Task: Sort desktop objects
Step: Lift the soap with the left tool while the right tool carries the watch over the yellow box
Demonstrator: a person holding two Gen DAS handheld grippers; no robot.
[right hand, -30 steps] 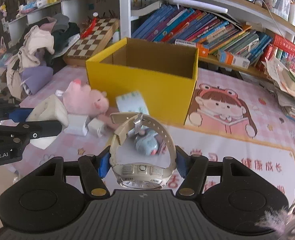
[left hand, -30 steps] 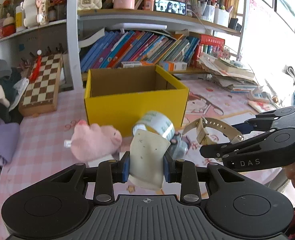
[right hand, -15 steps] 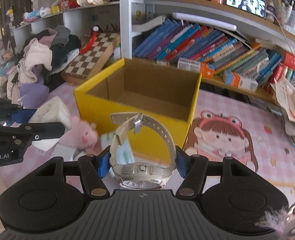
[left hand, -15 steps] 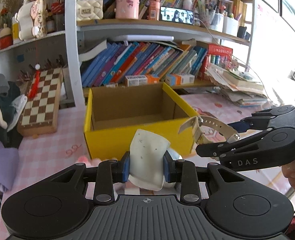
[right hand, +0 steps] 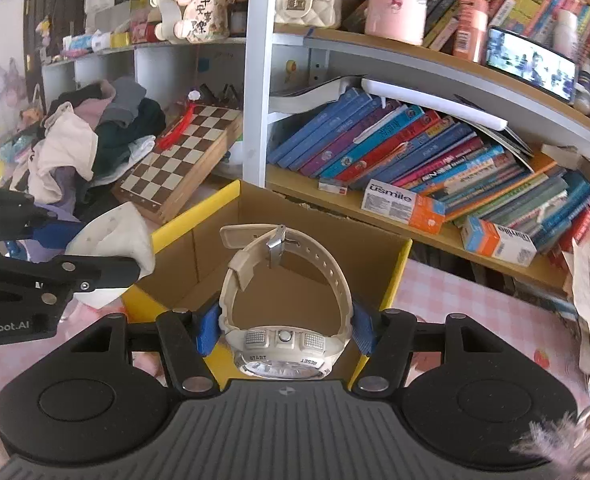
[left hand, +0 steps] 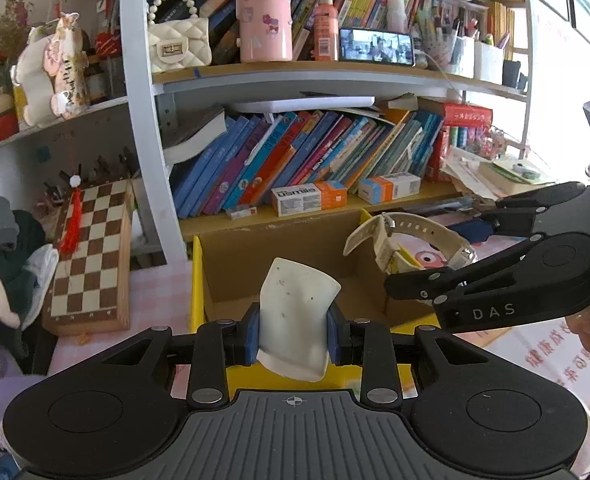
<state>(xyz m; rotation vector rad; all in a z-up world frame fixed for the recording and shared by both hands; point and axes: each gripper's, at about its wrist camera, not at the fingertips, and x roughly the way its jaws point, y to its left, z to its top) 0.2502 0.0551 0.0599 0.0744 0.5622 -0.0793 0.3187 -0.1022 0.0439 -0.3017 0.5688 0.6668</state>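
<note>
While both tools are hanging above the yellow box, the left tongs are pinching a white, speckled soft object between blue pads. This object is sitting upright in the grip, over the near wall of the box, with the open cardboard interior showing behind it.

The right tongs are pinching a cream wristwatch by the two sides of its case; its strap is arching upward and its buckle is standing at the top. In the right wrist view the watch is hanging over the open box, near the middle of the opening. In the left wrist view the right tongs are entering from the right with the watch above the right side of the box.

The box is resting on a desk covered in pink checked cloth. A chessboard is leaning to the left of the box, with a heap of clothes further left. Behind the box, a shelf is carrying a row of leaning books and an orange and white carton. On the upper shelf a pink cylinder is standing beside a cream quilted handbag.
</note>
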